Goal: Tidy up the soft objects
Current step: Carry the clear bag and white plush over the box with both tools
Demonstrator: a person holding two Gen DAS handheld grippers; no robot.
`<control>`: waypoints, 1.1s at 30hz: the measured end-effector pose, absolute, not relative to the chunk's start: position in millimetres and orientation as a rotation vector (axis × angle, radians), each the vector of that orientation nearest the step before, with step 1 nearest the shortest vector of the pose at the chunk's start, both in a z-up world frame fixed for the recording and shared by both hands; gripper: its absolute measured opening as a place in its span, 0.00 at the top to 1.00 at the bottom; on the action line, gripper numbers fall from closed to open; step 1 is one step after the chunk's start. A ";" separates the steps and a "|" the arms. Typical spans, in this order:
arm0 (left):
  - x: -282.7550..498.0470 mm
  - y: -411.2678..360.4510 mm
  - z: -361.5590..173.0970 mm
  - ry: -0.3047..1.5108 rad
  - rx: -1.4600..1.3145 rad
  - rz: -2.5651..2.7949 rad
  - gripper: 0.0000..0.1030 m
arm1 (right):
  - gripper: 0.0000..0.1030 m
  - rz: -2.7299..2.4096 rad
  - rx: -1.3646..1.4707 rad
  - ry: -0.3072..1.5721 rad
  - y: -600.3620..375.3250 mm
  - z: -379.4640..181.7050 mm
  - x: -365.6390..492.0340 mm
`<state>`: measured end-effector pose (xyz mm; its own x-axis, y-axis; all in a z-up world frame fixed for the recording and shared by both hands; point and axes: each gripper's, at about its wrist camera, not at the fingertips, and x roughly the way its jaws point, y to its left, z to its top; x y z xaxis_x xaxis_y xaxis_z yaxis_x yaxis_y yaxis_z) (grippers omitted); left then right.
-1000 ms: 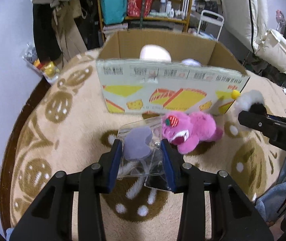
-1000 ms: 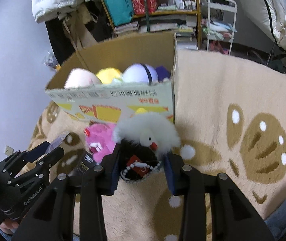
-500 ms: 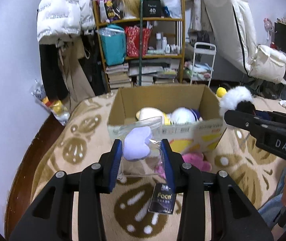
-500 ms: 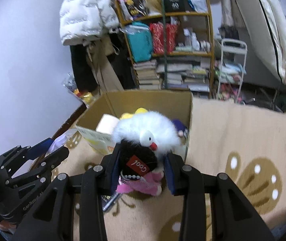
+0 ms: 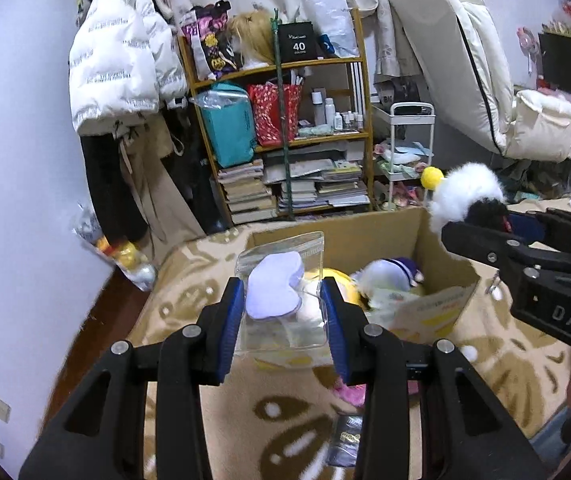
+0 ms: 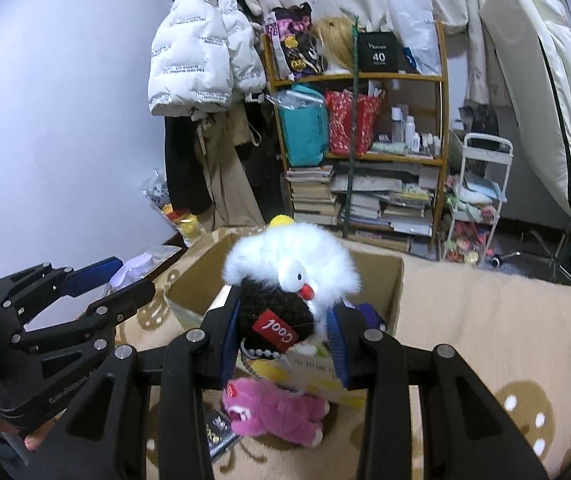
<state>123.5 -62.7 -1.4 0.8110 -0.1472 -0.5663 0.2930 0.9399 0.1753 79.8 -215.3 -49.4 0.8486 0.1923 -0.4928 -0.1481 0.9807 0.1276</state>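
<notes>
Left gripper (image 5: 281, 316) is clamped on a clear zip bag (image 5: 285, 280) with a lilac plush inside, up over the cardboard box (image 5: 381, 236). Right gripper (image 6: 283, 344) squeezes a fluffy black-and-white plush (image 6: 285, 280); pink bear (image 6: 277, 414) lies on the rug.

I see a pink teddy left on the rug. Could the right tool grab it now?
Probably not yet. The right tool is shut on the white fluffy toy, held above the cardboard box. The pink teddy lies on the rug below, uncovered, so the way is free once that toy is released.

Pink plush (image 6: 275, 414) before box (image 6: 393, 280), on rug (image 6: 485, 320).
</notes>
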 end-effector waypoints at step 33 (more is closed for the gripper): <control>181.2 -76.0 -52.6 0.683 0.255 -0.320 0.62 | 0.59 0.142 0.226 0.654 -241.7 -99.2 133.3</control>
